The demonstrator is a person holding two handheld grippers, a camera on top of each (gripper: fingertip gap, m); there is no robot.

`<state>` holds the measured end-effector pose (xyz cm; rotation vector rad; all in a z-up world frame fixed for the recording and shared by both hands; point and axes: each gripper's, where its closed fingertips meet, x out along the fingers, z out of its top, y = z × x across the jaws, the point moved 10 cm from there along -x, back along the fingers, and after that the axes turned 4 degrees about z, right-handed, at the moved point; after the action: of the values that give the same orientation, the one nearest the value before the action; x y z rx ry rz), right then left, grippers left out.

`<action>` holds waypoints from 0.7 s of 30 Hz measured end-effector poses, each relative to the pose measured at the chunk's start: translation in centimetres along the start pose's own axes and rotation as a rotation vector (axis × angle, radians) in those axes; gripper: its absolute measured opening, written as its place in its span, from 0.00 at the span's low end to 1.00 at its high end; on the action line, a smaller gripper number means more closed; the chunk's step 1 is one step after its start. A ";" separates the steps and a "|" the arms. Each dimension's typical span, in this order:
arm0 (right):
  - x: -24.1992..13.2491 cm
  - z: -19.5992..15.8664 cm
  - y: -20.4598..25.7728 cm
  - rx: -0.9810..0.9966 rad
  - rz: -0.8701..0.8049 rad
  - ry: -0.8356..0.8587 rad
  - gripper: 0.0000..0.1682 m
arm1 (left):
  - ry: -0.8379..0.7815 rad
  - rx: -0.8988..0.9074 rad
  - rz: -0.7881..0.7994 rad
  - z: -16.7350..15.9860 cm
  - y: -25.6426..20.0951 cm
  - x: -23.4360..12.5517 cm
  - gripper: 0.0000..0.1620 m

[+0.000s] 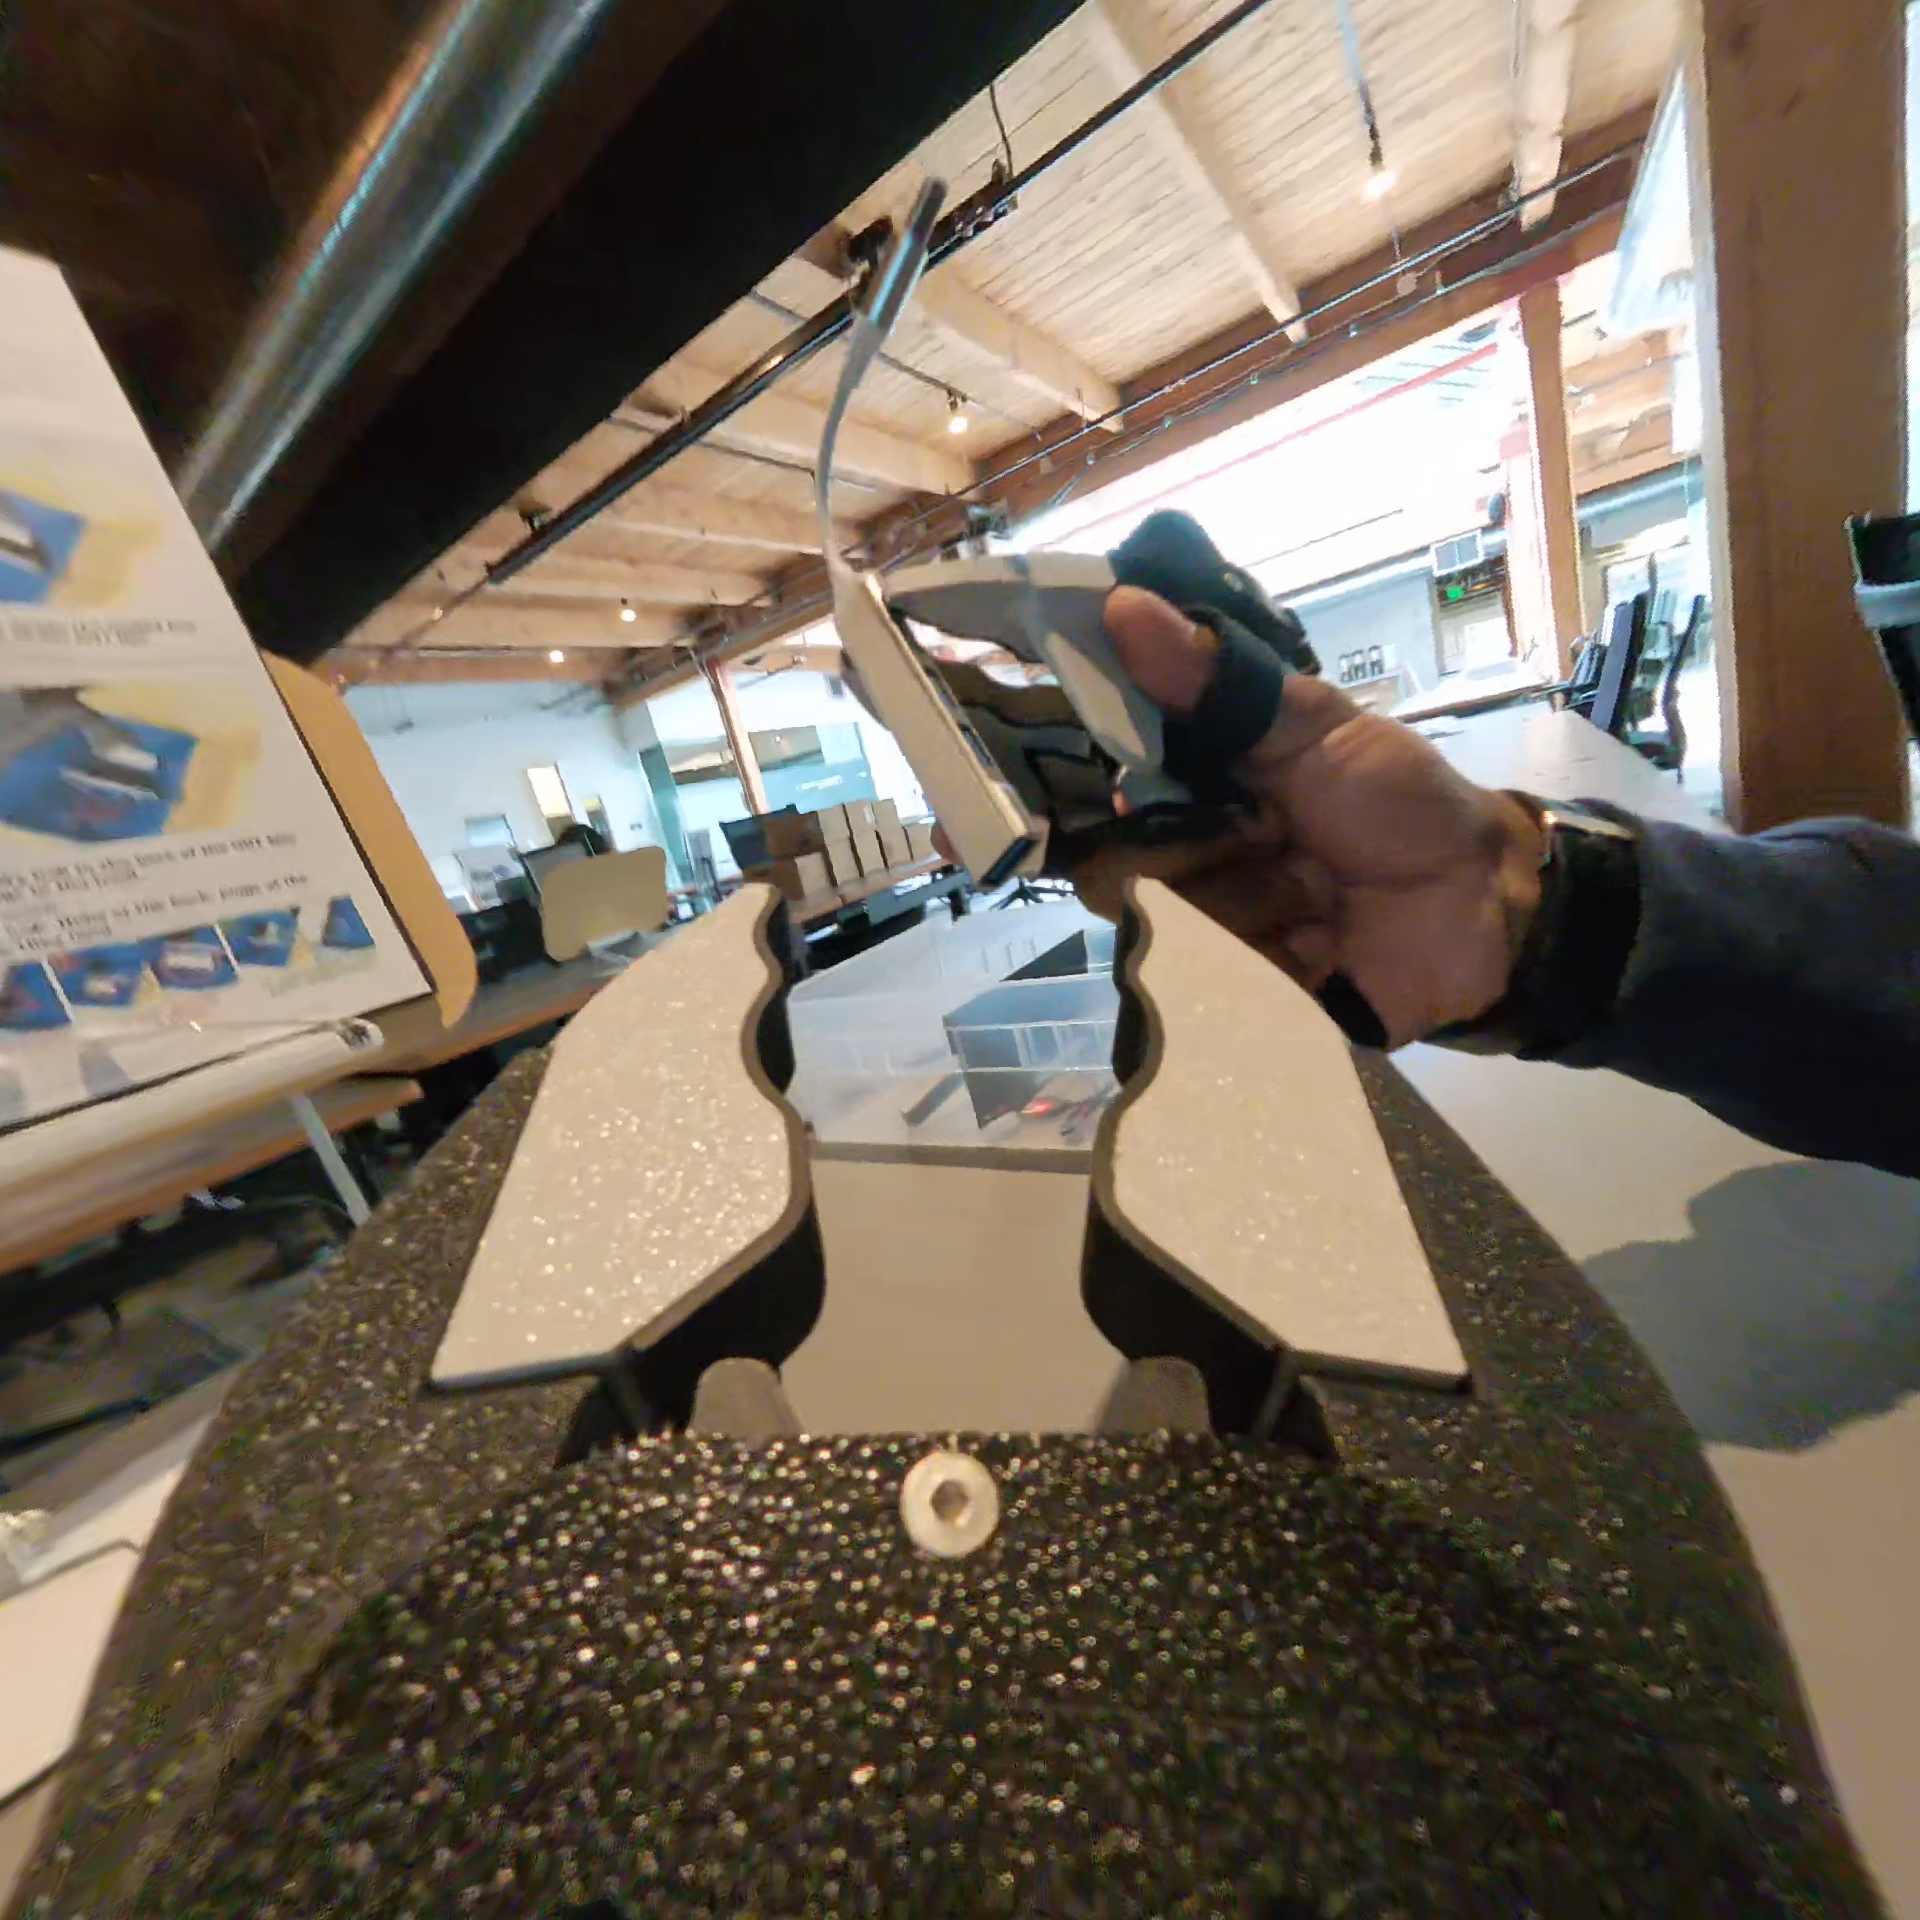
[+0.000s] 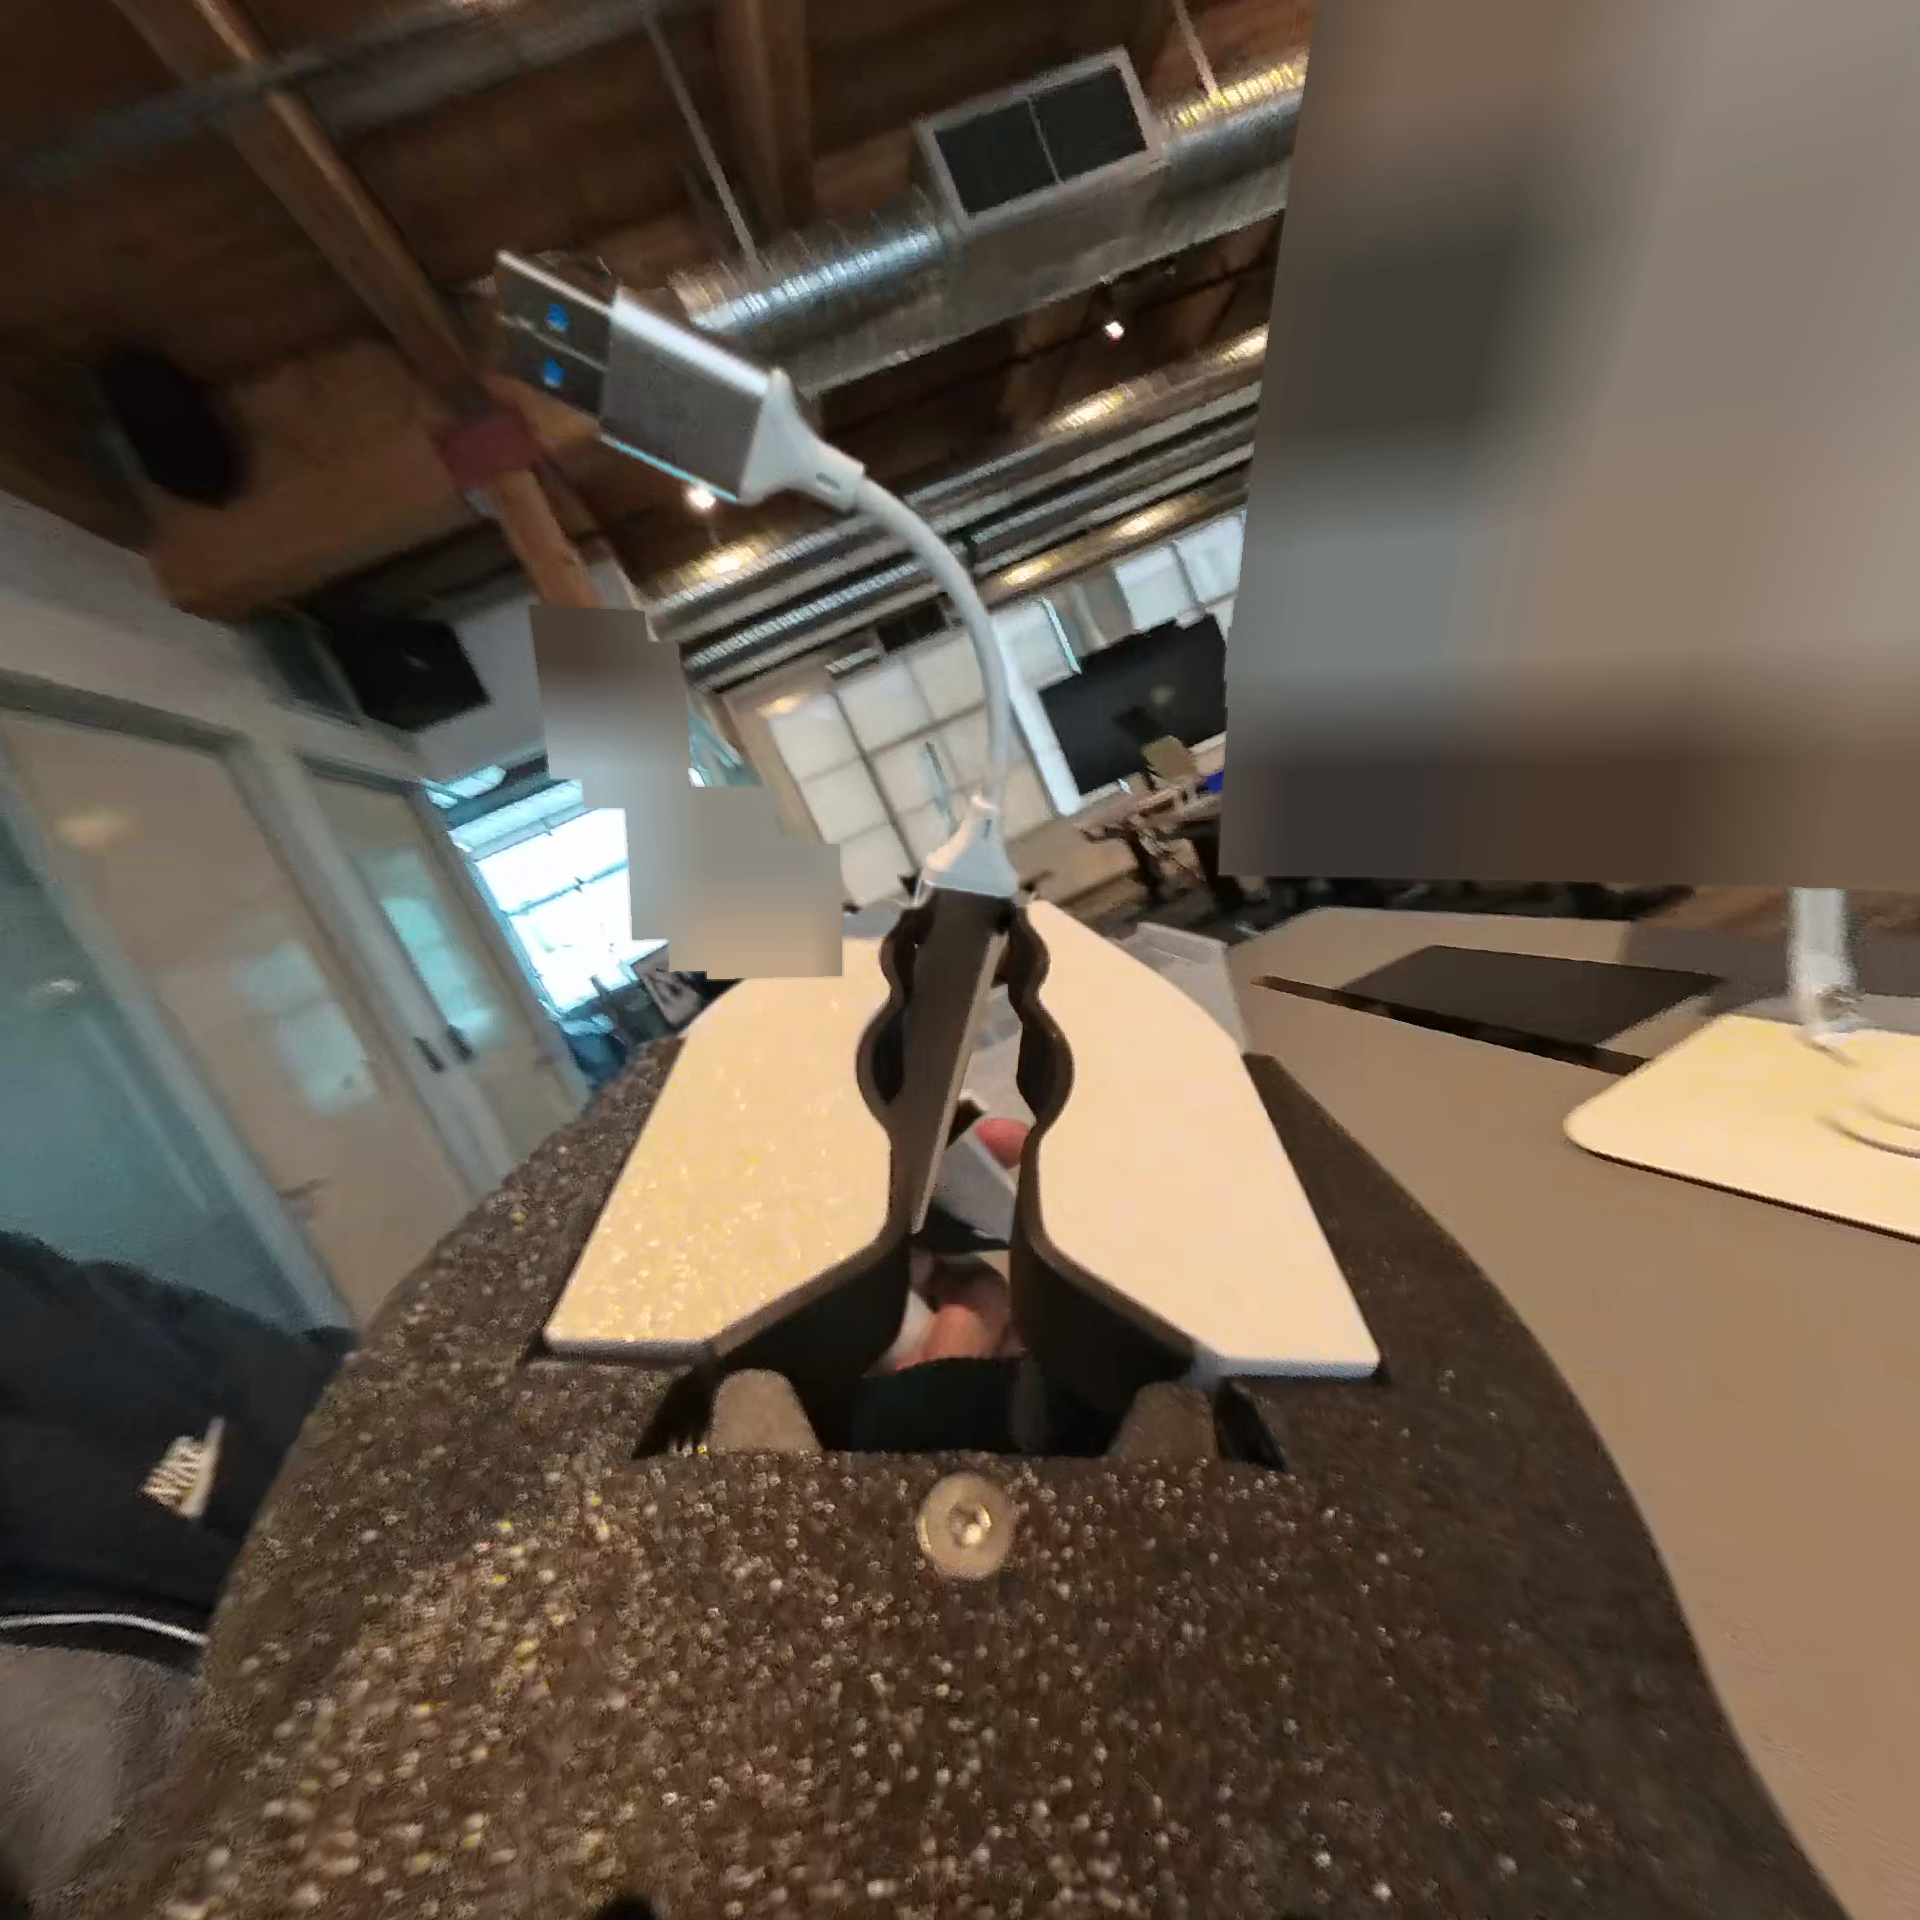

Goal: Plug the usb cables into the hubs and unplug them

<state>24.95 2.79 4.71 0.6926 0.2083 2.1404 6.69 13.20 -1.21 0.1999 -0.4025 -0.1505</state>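
Silver aluminium, the slim flat USB hub [image 2: 940,1060] sits clamped edgewise in the right tongs [image 2: 961,935], held aloft with its white pigtail cable [image 2: 977,644] curling up to a metal plug [image 2: 665,384]; light, rigid and likely slippery, it seems best gripped across its flat faces, while the left tongs [image 1: 951,914] gape empty.

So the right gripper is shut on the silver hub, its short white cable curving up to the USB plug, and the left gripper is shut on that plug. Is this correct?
Not quite. The right gripper is shut on the silver hub, and the white cable curves up to the USB plug, but the left wrist view shows the left gripper open and empty.
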 end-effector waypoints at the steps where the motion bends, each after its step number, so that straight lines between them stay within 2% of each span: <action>1: 0.0 -0.5 0.1 0.023 0.031 -0.025 0.10 | -0.003 0.026 0.005 0.1 -0.1 -0.1 0.37; 10: 0.7 -3.2 0.2 0.115 0.139 -0.016 0.10 | -0.001 0.318 0.031 0.4 -2.0 -0.1 0.34; 16: 0.9 -4.0 0.3 0.143 0.147 -0.012 0.10 | -0.007 0.430 0.096 0.7 -2.3 -0.3 0.26; 21: 0.9 -4.3 0.3 0.162 0.142 -0.039 0.10 | -0.024 0.473 0.124 0.9 -2.3 -0.7 0.12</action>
<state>22.01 3.70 1.57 0.8638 0.3225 2.2603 5.43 10.90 -1.14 0.6380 -0.4694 0.0678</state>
